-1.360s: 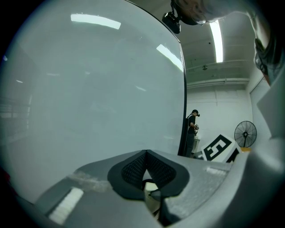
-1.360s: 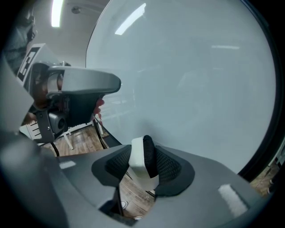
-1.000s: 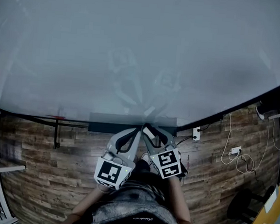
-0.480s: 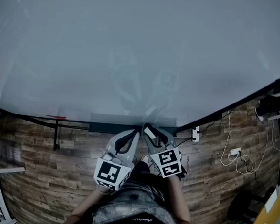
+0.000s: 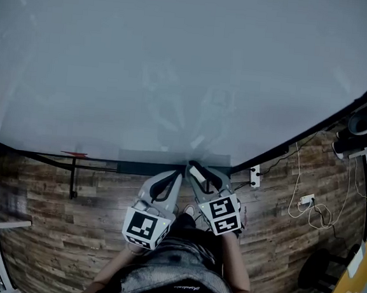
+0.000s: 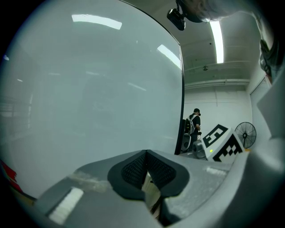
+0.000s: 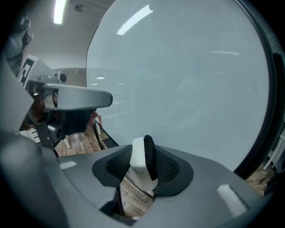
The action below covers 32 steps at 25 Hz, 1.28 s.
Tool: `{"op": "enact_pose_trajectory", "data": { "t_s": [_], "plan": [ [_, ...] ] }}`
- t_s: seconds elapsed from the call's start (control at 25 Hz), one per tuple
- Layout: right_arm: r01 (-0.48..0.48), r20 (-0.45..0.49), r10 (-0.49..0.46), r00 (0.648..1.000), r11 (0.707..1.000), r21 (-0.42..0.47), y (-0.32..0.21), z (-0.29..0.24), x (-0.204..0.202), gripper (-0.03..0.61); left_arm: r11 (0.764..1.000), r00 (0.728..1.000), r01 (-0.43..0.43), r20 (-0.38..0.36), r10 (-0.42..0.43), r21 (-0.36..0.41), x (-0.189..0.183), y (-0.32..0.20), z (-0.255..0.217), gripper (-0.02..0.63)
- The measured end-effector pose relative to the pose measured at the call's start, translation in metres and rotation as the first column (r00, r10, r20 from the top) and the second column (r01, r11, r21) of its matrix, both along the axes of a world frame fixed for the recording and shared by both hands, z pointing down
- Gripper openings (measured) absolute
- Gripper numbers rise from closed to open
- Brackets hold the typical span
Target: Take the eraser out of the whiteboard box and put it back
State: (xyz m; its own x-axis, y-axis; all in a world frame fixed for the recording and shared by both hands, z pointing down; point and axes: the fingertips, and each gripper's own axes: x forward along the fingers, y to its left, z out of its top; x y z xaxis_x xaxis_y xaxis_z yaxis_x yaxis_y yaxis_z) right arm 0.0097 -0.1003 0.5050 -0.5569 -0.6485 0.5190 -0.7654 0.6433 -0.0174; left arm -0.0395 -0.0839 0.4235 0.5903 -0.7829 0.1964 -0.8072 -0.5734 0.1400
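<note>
Whiteboard [image 5: 178,65] behind, eraser [image 7: 139,153] edgewise between jaws of the right gripper [image 7: 142,164]

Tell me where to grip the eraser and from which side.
Grip the eraser across its thin width, one pad on the white back and one on the black felt, coming in at its end. It is a flat slab, so those broad faces seat the pads squarely. The right claw holds it this way, on edge.

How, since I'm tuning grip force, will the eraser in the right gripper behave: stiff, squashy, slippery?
Probably fairly stiff: the eraser juts unsagging from the right gripper. Its black side looks like felt, likely squashing slightly; the white shell may be slick.
</note>
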Motion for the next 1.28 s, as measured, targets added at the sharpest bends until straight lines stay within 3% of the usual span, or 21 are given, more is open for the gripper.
{"op": "enact_pose_trajectory", "data": {
  "t_s": [0.68,1.28],
  "plan": [
    [0.009,0.004,-0.009,1.0,0.998,0.065,0.007,-0.059,0.005,0.156,1.0,1.0,0.002,-0.002,-0.002,0.001,-0.002,0.001,0.002,0.002],
    [0.025,0.08,-0.031,0.996,0.996,0.085,0.02,-0.107,0.0,0.156,1.0,1.0,0.004,0.003,-0.004,0.003,-0.006,0.006,0.004,0.002]
  ]
}}
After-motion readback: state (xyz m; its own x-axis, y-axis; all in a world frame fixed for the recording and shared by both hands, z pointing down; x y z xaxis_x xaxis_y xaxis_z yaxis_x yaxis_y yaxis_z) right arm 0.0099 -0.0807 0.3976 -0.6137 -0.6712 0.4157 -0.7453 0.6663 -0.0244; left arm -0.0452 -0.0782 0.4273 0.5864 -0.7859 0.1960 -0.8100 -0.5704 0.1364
